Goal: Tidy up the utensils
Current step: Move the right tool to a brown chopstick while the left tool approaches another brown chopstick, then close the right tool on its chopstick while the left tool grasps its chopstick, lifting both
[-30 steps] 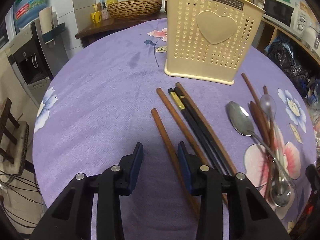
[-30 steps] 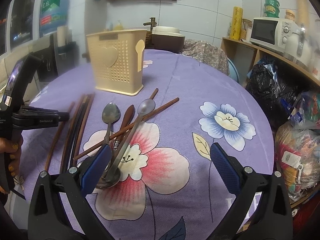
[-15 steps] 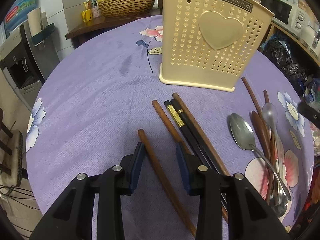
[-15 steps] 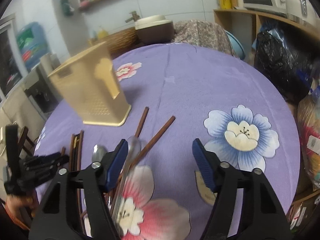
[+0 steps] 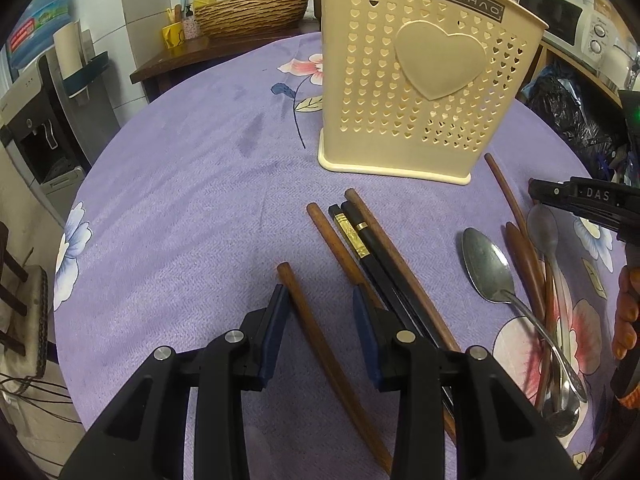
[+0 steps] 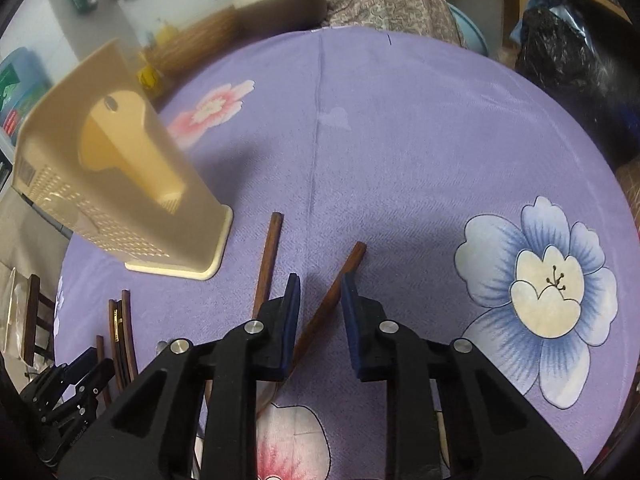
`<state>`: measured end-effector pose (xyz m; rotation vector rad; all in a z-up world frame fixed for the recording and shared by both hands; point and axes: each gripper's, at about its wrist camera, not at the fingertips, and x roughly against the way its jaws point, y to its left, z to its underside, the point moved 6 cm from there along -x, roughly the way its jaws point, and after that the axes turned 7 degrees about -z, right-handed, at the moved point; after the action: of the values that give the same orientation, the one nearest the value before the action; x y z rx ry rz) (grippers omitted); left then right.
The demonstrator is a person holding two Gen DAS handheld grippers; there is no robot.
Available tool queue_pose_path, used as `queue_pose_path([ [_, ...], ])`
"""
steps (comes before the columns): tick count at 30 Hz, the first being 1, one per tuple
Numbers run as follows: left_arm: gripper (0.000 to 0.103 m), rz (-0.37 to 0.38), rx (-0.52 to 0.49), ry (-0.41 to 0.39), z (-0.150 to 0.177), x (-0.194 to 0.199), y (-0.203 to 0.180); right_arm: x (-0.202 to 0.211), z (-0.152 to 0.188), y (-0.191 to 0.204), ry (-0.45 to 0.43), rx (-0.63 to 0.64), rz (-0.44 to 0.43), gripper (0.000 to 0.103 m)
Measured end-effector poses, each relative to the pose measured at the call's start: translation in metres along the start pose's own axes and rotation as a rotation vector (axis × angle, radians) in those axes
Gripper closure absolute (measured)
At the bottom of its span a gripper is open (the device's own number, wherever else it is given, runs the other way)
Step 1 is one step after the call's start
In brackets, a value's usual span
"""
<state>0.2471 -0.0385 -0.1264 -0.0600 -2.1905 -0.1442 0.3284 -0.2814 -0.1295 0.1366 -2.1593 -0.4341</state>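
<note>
Purple cloth with big flowers covers the round table, and all the utensils lie on it. None looks put away yet, so nearly the whole job is left.

The cream holder stands at the far side of the table. From these views I cannot see inside it.

Near the middle lie four brown sticks and two black sticks in a loose row. To the right sits a pile: a metal spoon, a clear spoon, a brown spoon and more sticks, all crossing one another.

The left tongs are part way spread. One brown stick lies between the pads, close to the left pad, but they do not pinch it yet. It rests flat on the cloth.

The right tongs are closing. Another brown stick lies slanted between those pads. I cannot tell for sure that they press on it. It looks close to being grabbed.

I think both hands are each picking a stick to start. Then each stick must go up and into the holder. After that come the other sticks and the three spoons.
</note>
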Motion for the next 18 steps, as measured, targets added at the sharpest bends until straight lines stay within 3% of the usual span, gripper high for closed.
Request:
queue_pose_path([
  [8, 0.069, 0.006, 0.005, 0.009, -0.008, -0.005, 0.001, -0.010, -0.006, 0.002, 0.021, 0.015, 0.039, 0.084],
  [18, 0.083, -0.034, -0.021, 0.021, -0.019, -0.013, -0.002, -0.019, -0.020, 0.004, 0.046, 0.032, 0.040, 0.090],
])
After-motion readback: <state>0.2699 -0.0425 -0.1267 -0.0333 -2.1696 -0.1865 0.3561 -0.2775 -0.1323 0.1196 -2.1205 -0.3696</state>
